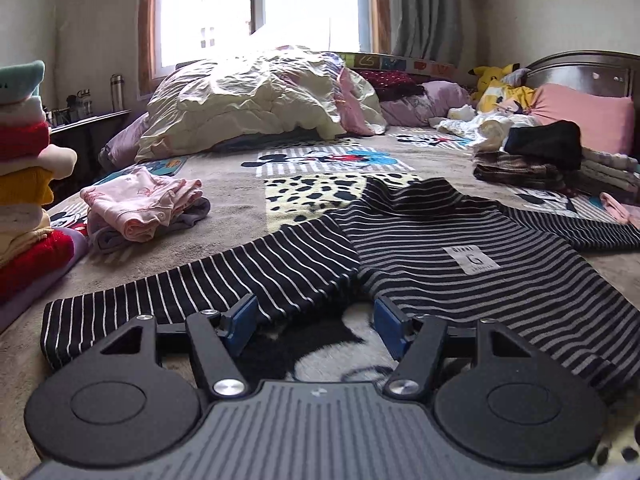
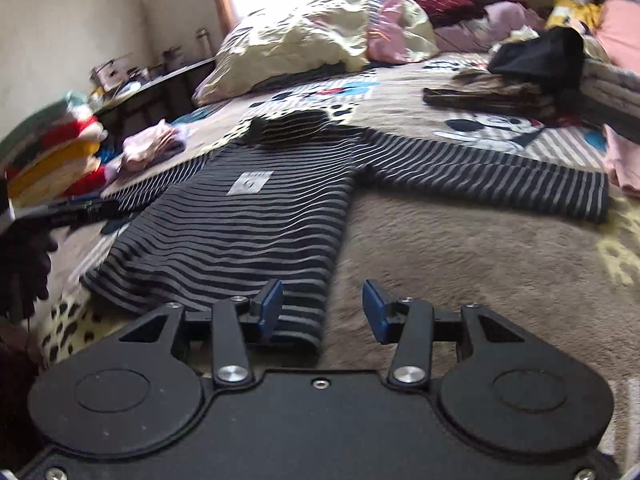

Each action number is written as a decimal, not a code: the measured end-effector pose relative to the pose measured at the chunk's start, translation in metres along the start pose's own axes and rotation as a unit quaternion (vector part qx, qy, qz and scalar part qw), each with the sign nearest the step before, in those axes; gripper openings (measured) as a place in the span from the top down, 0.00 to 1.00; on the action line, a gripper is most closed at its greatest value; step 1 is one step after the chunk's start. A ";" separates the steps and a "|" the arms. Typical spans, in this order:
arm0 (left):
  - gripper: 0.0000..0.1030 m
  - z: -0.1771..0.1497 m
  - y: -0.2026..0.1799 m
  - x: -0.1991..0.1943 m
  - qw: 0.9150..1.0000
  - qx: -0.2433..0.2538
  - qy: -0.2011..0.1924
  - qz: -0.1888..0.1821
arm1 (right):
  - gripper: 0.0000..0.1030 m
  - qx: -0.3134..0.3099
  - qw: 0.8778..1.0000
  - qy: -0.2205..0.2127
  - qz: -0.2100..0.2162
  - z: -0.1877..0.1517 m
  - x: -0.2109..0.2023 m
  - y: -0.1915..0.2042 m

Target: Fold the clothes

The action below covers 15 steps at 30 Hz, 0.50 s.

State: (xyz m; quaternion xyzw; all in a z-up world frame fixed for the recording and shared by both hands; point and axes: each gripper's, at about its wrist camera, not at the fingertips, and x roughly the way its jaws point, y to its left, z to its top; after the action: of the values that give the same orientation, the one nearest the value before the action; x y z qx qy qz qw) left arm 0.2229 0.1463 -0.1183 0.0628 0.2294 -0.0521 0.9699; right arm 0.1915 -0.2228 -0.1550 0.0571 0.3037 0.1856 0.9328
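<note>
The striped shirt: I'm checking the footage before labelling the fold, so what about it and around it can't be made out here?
- Striped shirt, left wrist view: the lower hem is hidden behind the left tool.
- Grey patch: lettering too small; blurred in the right wrist view.
- Striped shirt's left sleeve, right wrist view: mostly hidden behind the blurred tool at the left edge.
- Clothes stack: cut off by the left edge.
- Right tool: whether it touches the fabric is unclear.

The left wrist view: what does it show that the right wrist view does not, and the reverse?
Only the left wrist view shows the left gripper open, astride the armpit of the striped shirt. Only the right wrist view shows the right gripper open at the shirt's hem corner, and a dark-gloved hand. Both show the shirt spread flat and the folded pink clothes.
</note>
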 end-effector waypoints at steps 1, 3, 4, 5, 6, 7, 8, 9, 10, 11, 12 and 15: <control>0.39 -0.003 -0.006 -0.010 1.000 0.013 -0.004 -0.007 | 0.57 -0.025 1.000 0.000 -0.005 -0.006 0.001 0.010; 0.39 -0.010 -0.017 -0.031 0.999 0.040 -0.012 -0.021 | 0.54 -0.075 0.997 -0.001 -0.014 -0.019 0.002 0.029; 0.39 -0.014 -0.022 -0.042 0.998 0.053 -0.016 -0.027 | 0.53 -0.096 0.995 0.004 -0.017 -0.023 0.002 0.035; 0.39 -0.017 -0.028 -0.052 0.997 0.066 -0.020 -0.034 | 0.51 -0.116 0.993 0.008 -0.019 -0.028 0.002 0.040; 0.39 -0.023 -0.032 -0.060 0.996 0.076 -0.020 -0.046 | 0.50 -0.129 0.991 0.009 -0.020 -0.030 0.002 0.044; 0.39 -0.029 -0.035 -0.066 0.994 0.086 -0.019 -0.059 | 0.49 -0.139 0.990 0.010 -0.023 -0.032 0.001 0.046; 0.39 -0.035 -0.040 -0.072 0.992 0.103 -0.018 -0.067 | 0.46 -0.152 0.988 0.013 -0.030 -0.033 0.002 0.048; 0.39 -0.041 -0.045 -0.077 0.989 0.126 -0.015 -0.070 | 0.44 -0.159 0.986 0.021 -0.039 -0.035 0.005 0.048; 0.39 -0.047 -0.052 -0.080 0.986 0.150 -0.012 -0.068 | 0.44 -0.166 0.985 0.029 -0.049 -0.037 0.009 0.048; 0.39 -0.052 -0.058 -0.078 0.983 0.173 -0.009 -0.062 | 0.43 -0.172 0.983 0.035 -0.057 -0.039 0.012 0.047; 0.39 -0.057 -0.065 -0.076 0.979 0.196 -0.007 -0.054 | 0.42 -0.168 0.984 0.030 -0.058 -0.040 0.013 0.045; 0.42 -0.064 -0.076 -0.068 0.975 0.220 -0.007 -0.042 | 0.41 -0.153 0.986 0.019 -0.064 -0.038 0.015 0.039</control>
State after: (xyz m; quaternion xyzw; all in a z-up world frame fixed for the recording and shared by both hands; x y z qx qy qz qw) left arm 0.1249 0.0855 -0.1515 0.2644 0.2077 -0.1421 0.9310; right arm 0.1680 -0.1811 -0.1851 -0.1093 0.2925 0.1705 0.9346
